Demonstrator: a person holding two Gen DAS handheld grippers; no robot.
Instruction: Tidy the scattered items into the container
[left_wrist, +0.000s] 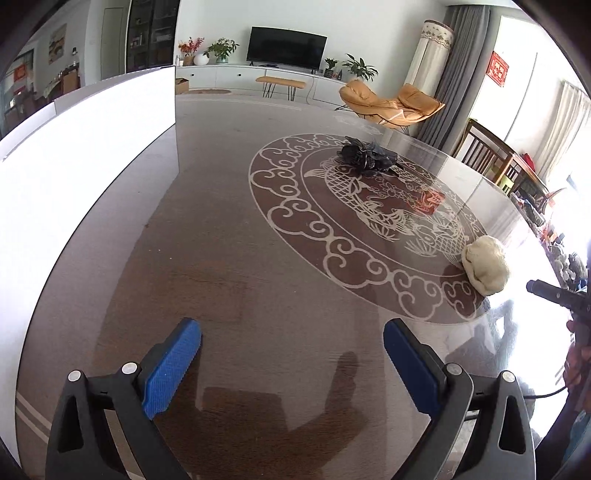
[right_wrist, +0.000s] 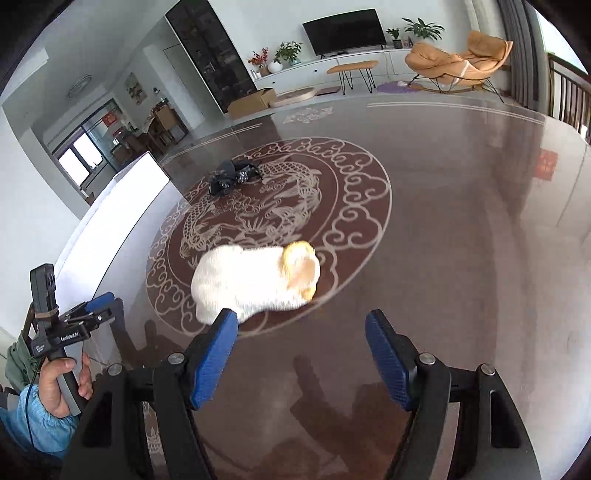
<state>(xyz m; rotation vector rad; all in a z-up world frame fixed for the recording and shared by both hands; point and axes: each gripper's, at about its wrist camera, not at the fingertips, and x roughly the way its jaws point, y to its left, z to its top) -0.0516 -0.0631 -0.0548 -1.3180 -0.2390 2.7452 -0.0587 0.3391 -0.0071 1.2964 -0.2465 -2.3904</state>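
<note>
Right wrist view: glossy dark brown surface (right_wrist: 461, 221) bearing a pale circular fish-and-cloud motif (right_wrist: 266, 229), in a living room with television (right_wrist: 343, 31) and tan lounge chairs (right_wrist: 458, 61). A cream, yellow-tipped rolled cloth (right_wrist: 255, 282) lies on the motif just ahead of the right gripper (right_wrist: 301, 356), jaws apart, empty. A crumpled black item (right_wrist: 231, 177) lies farther off. White container (left_wrist: 88, 155) at left; left gripper (left_wrist: 291, 369) likewise spread, empty.

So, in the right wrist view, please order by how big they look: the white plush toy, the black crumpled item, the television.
1. White plush toy, clearly largest, though it lies nearest the camera.
2. Television and black crumpled item look about alike; I would not rank them.
</note>
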